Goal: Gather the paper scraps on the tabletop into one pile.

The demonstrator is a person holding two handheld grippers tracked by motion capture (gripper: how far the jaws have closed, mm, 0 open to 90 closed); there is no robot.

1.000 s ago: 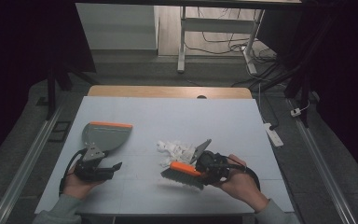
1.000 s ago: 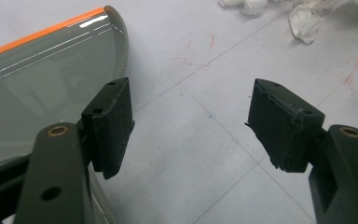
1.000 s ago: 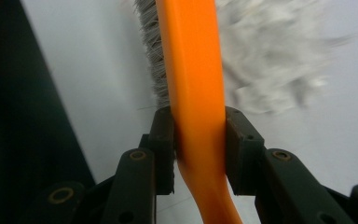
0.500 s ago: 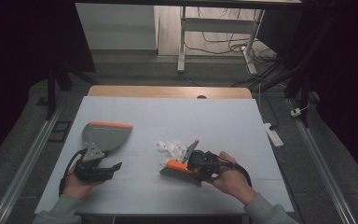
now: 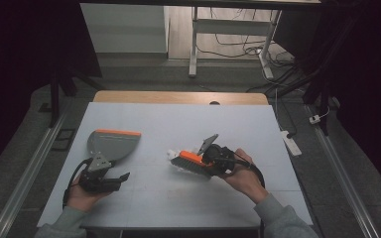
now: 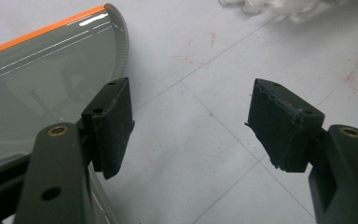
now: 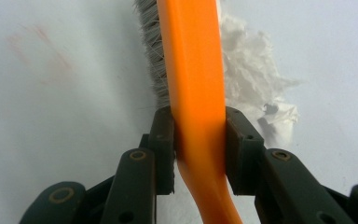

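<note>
Right fingers [image 7: 199, 149] clamped on brush [image 7: 193, 70] against paper scraps [image 7: 251, 79] mid-desk; left fingers [image 6: 193, 126] apart, dustpan [image 5: 110, 145] loose beside them. Risk: my sweep shoves pan away, scraps scatter.

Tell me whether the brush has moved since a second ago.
Yes. The right gripper has carried the brush leftward, nearer the dustpan, whose place is unchanged, and up against the white paper scraps.

1 overhead view; 2 close gripper views.
</note>
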